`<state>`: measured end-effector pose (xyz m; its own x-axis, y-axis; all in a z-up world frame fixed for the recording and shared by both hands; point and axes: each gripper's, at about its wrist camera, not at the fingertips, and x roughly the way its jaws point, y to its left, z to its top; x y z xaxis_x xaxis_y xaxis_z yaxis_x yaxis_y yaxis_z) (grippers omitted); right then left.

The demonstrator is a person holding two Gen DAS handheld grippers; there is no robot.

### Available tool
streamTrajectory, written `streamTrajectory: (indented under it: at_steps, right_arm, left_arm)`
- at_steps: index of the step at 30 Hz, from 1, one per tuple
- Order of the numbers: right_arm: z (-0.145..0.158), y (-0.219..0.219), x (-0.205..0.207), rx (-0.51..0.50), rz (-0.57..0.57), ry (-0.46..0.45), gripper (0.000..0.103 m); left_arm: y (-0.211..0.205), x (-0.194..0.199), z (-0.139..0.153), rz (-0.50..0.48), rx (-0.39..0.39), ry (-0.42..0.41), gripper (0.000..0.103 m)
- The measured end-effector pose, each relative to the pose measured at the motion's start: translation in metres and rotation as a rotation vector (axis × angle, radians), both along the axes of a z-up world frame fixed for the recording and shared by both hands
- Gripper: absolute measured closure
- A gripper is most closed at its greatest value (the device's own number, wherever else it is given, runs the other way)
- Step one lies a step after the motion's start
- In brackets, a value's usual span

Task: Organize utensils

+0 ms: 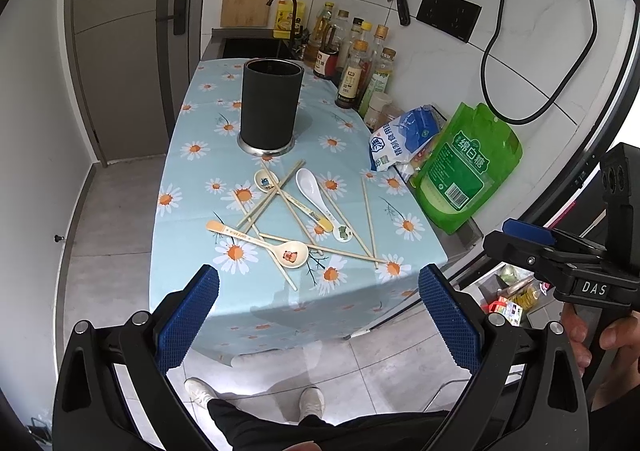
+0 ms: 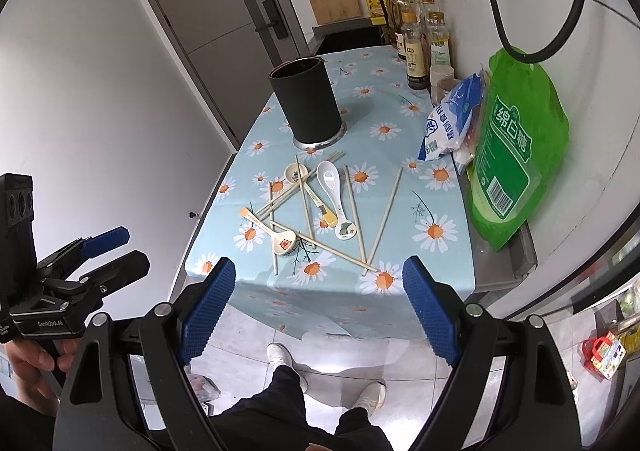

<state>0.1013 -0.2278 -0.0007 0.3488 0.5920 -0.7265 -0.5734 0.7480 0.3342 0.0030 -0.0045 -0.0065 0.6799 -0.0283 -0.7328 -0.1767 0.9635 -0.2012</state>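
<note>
A black cylindrical utensil holder stands upright on the daisy-print tablecloth. In front of it lie several wooden chopsticks and several ceramic spoons in a loose pile: a white spoon, a spoon with a pig picture, and others. My left gripper is open and empty, held above the table's near edge. My right gripper is open and empty, also short of the near edge. Each gripper shows from the side in the other's view.
A green sugar bag and a blue-white bag stand at the table's right. Bottles line the back right wall. A sink with a faucet lies behind. My legs stand on the floor below.
</note>
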Motion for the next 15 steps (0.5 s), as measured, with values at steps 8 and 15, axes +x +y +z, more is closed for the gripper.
streamTrajectory:
  at_steps: [8,15]
  right_arm:
    - [-0.0018,-0.0021,0.0043,-0.004,-0.013,0.007,0.018]
    - [-0.0014,-0.0038,0.0068,0.006,-0.023,0.005,0.018]
  left_arm:
    - [-0.0036,0.0047,-0.0013,-0.009,0.001,0.004,0.007]
    - [-0.0052,0.0082,-0.0009,-0.013,-0.006,0.002,0.007]
